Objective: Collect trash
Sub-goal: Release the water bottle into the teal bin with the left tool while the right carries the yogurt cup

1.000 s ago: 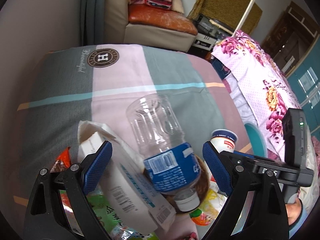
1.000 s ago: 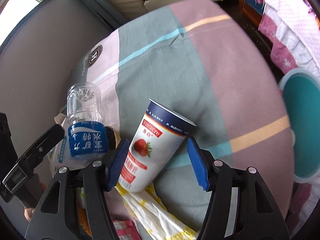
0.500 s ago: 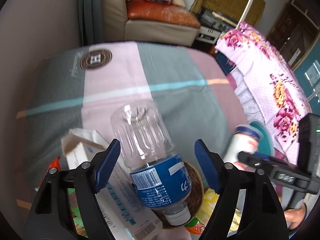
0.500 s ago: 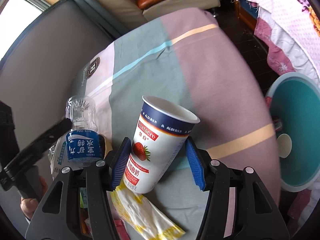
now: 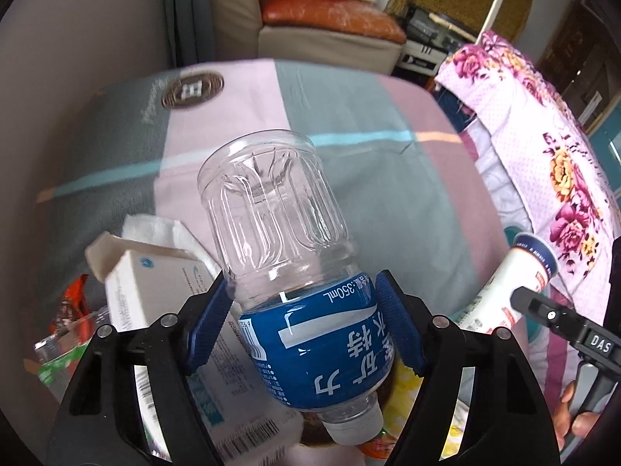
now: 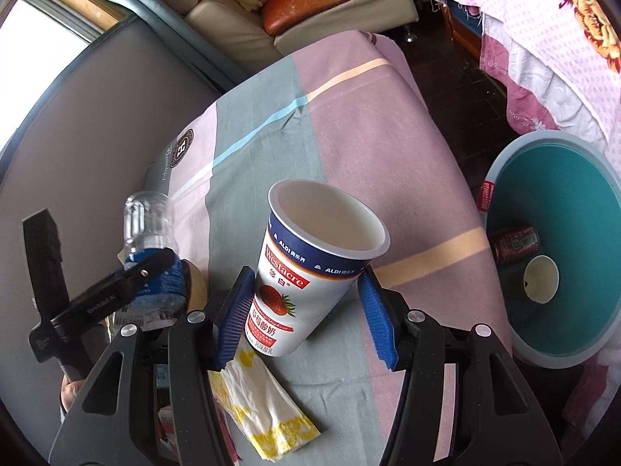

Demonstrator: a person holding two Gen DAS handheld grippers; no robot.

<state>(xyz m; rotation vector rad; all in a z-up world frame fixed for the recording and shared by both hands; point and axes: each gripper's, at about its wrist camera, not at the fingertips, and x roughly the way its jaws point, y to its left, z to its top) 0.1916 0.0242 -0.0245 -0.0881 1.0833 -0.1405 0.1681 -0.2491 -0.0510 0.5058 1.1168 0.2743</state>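
Note:
My left gripper point(image 5: 302, 326) is shut on a clear plastic water bottle point(image 5: 295, 272) with a blue label, held base-forward and lifted above the table. It also shows in the right wrist view point(image 6: 149, 240). My right gripper point(image 6: 306, 318) is shut on a white strawberry yogurt cup point(image 6: 310, 275), held upright above the cloth; the cup also shows at the right in the left wrist view point(image 5: 508, 287). A teal bin point(image 6: 578, 233) on the floor to the right holds a red can point(image 6: 514, 242) and a paper cup point(image 6: 541, 279).
A white carton point(image 5: 163, 310), tissue point(image 5: 155, 229), snack wrappers point(image 5: 66, 318) and a yellow-white wrapper point(image 6: 264, 407) lie on the striped tablecloth point(image 6: 368, 147). A sofa point(image 5: 330, 35) stands behind the table. A floral bedspread point(image 5: 543, 139) hangs at the right.
My left gripper closed around the water bottle and lifted it. My right gripper raised the yogurt cup and shifted toward the teal bin, which now shows more fully.

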